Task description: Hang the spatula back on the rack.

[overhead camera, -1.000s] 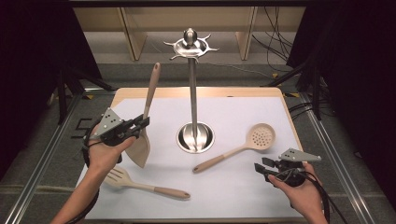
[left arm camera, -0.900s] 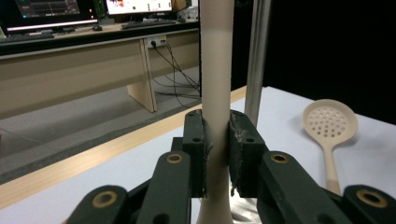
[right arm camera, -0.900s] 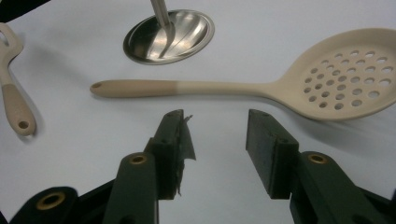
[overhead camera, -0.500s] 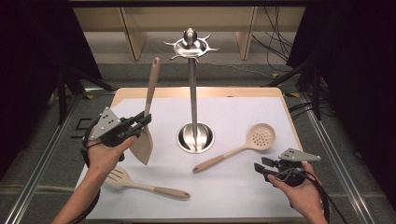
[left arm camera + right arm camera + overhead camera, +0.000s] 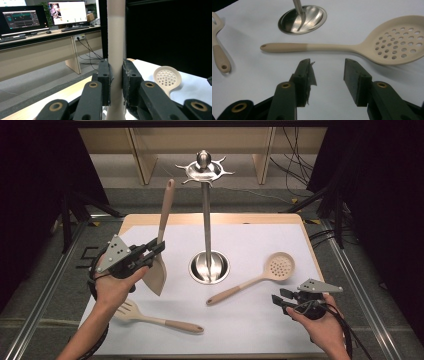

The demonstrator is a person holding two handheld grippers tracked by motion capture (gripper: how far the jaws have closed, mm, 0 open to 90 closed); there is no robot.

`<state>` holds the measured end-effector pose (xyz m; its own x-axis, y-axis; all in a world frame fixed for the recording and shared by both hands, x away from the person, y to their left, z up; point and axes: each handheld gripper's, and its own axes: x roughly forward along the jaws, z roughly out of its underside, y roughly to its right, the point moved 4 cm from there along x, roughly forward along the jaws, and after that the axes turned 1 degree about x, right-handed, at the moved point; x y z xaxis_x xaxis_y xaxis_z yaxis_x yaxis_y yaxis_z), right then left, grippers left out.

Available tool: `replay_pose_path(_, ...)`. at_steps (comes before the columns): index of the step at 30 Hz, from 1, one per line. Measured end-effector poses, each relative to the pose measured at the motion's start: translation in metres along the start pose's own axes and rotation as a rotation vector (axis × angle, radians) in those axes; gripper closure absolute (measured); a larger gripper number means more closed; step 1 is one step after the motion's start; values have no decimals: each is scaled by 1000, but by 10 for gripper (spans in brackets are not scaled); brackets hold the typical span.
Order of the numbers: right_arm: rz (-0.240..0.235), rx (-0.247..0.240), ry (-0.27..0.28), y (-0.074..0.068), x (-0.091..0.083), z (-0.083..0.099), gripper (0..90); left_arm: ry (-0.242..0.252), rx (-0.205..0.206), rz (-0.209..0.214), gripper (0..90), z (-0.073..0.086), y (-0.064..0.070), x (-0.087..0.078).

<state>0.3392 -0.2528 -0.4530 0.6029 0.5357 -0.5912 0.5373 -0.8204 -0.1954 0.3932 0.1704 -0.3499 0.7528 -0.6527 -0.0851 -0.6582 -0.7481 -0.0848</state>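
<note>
Beige spatula clenched in left gripper, upright at nine o'clock of the steel stand (hanging hole topmost). Right gripper gaping, empty, near the skimmer. Risk: slipping through the narrow handle grip, or knocking the stand.

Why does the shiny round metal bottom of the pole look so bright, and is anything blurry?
In the high view, the stand base mirrors the overhead light, so it glares. In the right gripper view, it shows bright streaks too, and the skimmer casts a soft shadow. In the left gripper view, the turner handle sits so close that it looks slightly soft.
</note>
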Motion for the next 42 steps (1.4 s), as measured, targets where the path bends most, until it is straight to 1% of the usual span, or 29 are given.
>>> replay_pose_path(1,0,-1,1,0,0,0,578,-1,1,-1,780,0,1,0)
replay_pose_path(2,8,-41,12,3,0,-1,578,-3,4,1,780,0,1,0)
replay_pose_path(3,12,-47,16,4,1,-1,578,3,-1,3,780,-1,2,1)
replay_pose_path(4,11,-46,16,4,1,-1,578,9,-7,2,780,-1,2,1)
replay_pose_path(9,11,-45,14,3,1,-1,578,6,-2,0,780,-1,3,2)
replay_pose_path(11,10,-48,15,3,1,-1,578,-8,14,5,780,-1,3,2)
replay_pose_path(13,11,-57,19,4,1,-1,578,-7,9,9,780,-1,4,3)
replay_pose_path(15,10,-57,19,4,1,-1,578,-13,18,8,780,-1,5,4)
replay_pose_path(16,10,-57,23,4,2,-1,578,-8,12,8,780,-1,5,5)
replay_pose_path(19,9,-56,23,4,2,-1,578,-11,11,5,780,-1,5,7)
replay_pose_path(21,7,-52,9,3,1,-1,578,-12,9,3,780,-1,6,8)
replay_pose_path(22,-14,-34,19,2,3,-1,579,-15,14,3,780,-1,6,9)
replay_pose_path(23,-11,13,7,-2,2,0,578,-12,10,0,780,-1,6,9)
replay_pose_path(24,-12,-10,10,0,2,0,578,-26,25,2,780,-1,5,9)
replay_pose_path(25,-13,-2,11,-1,2,0,578,-12,9,-1,780,-2,6,11)
replay_pose_path(27,-5,-9,-3,0,1,0,578,-17,12,-5,780,-2,6,12)
replay_pose_path(28,2,-46,9,3,1,-1,578,-17,11,-7,780,-2,6,12)
replay_pose_path(29,-2,-18,5,0,1,0,579,-17,11,-9,779,-2,6,13)
replay_pose_path(30,-8,-22,20,1,3,-1,578,-18,8,-12,779,-2,6,14)
replay_pose_path(31,2,-23,1,1,1,0,578,-20,7,-13,780,-2,6,15)
replay_pose_path(36,-2,-17,-3,0,1,0,578,-29,2,-19,780,-2,6,20)
replay_pose_path(37,-3,-8,-8,-1,1,0,578,-30,-2,-23,779,-2,6,21)
replay_pose_path(40,-2,-8,-7,0,1,0,578,-28,-12,-24,780,-2,4,25)
replay_pose_path(41,-4,-1,-3,-1,1,0,578,-28,-15,-23,779,-2,4,26)
replay_pose_path(42,0,-16,-3,1,1,0,578,-30,-19,-30,779,-2,4,26)
